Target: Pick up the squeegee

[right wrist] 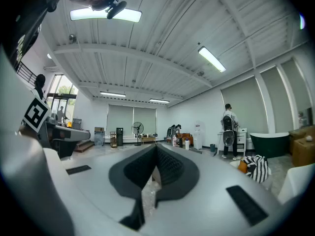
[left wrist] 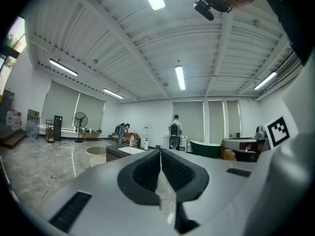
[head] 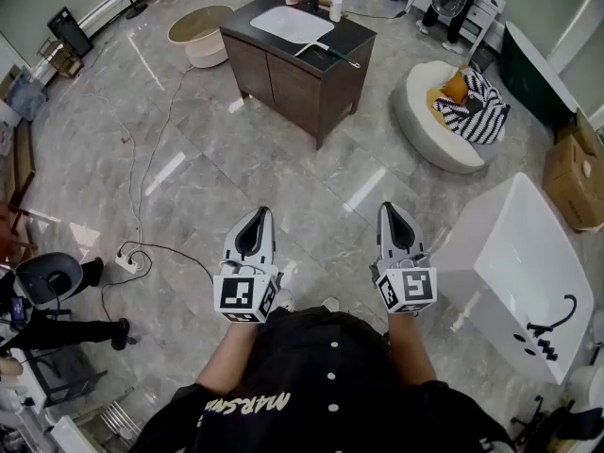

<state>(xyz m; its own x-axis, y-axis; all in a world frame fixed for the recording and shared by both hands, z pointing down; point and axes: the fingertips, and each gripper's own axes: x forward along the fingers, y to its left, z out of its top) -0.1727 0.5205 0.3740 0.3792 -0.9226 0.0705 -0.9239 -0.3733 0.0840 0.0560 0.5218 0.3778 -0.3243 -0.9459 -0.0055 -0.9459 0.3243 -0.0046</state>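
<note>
A dark vanity cabinet (head: 293,74) with a white sink (head: 293,24) stands across the floor ahead of me. On its near right corner lies a thin long-handled tool (head: 327,55) that looks like the squeegee; it is too small to be sure. My left gripper (head: 257,217) and right gripper (head: 390,210) are held side by side at waist height, pointing level toward the cabinet and far from it. Both are shut with nothing between the pads, as the left gripper view (left wrist: 160,151) and the right gripper view (right wrist: 156,146) show. The cabinet top (left wrist: 129,150) peeks over the left jaws.
Bottles (head: 335,6) stand on the counter. A white bathtub (head: 514,272) is close on my right, a round white seat with a striped cloth (head: 453,111) beyond it. Cables and a power strip (head: 127,262) lie on the floor at left. A person (right wrist: 229,132) stands at the far wall.
</note>
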